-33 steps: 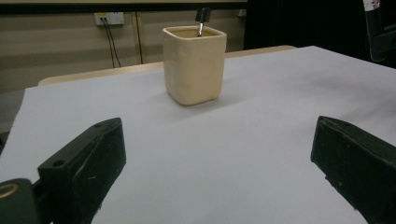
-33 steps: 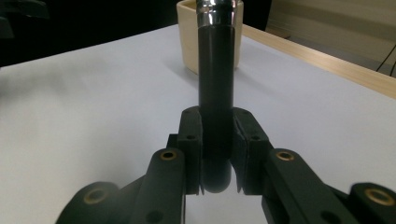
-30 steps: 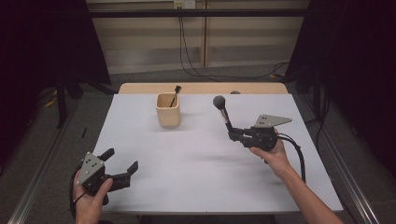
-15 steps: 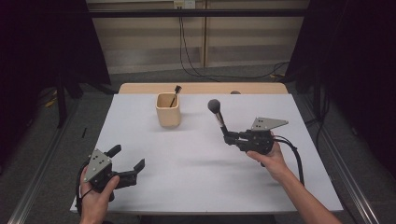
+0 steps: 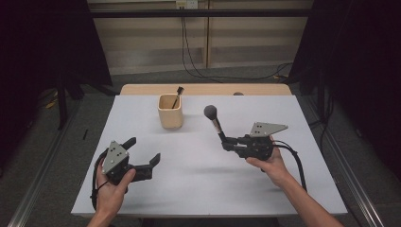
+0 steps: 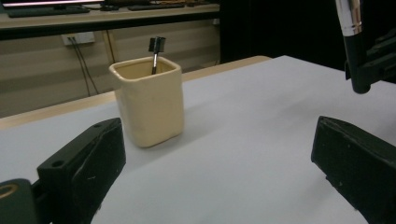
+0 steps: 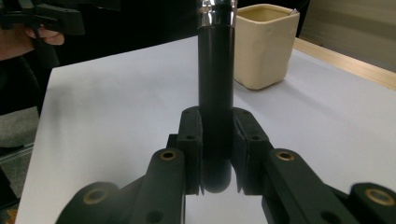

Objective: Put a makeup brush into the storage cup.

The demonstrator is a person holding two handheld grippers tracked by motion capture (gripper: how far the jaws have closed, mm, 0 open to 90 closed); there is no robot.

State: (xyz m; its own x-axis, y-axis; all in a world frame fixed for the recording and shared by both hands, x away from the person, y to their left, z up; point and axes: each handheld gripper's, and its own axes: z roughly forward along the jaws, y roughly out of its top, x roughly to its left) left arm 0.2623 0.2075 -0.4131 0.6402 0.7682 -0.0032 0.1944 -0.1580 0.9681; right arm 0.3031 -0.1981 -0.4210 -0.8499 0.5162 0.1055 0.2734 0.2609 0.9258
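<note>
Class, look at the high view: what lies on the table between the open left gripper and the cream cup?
Nothing: only bare white table separates the left gripper from the cup.

The makeup brush point(image 7: 215, 70) has a smooth, slightly glossy black handle topped by a shiny chrome metal ferrule, and a soft, matt dark bristle head. The cup point(image 6: 148, 102) looks like cream glazed ceramic, smooth with a dull sheen. The surface point(image 5: 198, 179) is covered in matt white sheet over pale wood. The right gripper point(image 7: 215, 154) is matt black plastic with brass-coloured inserts.
</note>
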